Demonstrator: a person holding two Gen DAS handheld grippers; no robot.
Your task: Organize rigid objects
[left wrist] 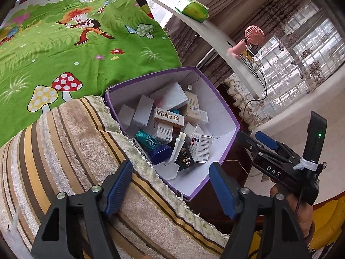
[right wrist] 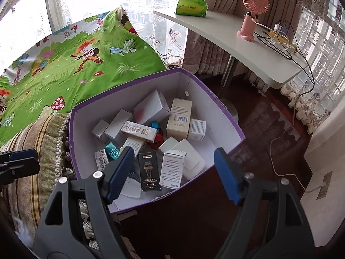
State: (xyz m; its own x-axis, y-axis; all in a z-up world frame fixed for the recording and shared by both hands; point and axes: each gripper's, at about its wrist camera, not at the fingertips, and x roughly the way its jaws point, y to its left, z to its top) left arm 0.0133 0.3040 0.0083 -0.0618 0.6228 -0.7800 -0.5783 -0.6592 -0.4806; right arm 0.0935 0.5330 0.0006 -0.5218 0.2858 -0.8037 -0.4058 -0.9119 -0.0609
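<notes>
A purple cardboard box (left wrist: 217,151) (right wrist: 235,129) with a white inside stands beside a striped cushion and holds several small packages: white cartons, a black carton (right wrist: 150,171), a teal carton (left wrist: 148,140) (right wrist: 112,150), a long carton with red print (left wrist: 168,116) (right wrist: 139,132). My left gripper (left wrist: 172,185) hangs open over the box's near corner, nothing between its blue pads. My right gripper (right wrist: 173,171) is open above the box's near rim, also empty. In the left wrist view the right gripper (left wrist: 254,139) shows at the right edge of the box.
A striped fringed cushion (left wrist: 64,151) (right wrist: 38,151) lies left of the box. Behind it spreads a green cartoon sheet (left wrist: 64,43) (right wrist: 64,64). A white curved table (right wrist: 237,49) carries a pink fan (right wrist: 252,15), a green tissue pack (right wrist: 190,5) and cables. Dark wooden floor (right wrist: 269,133) lies to the right.
</notes>
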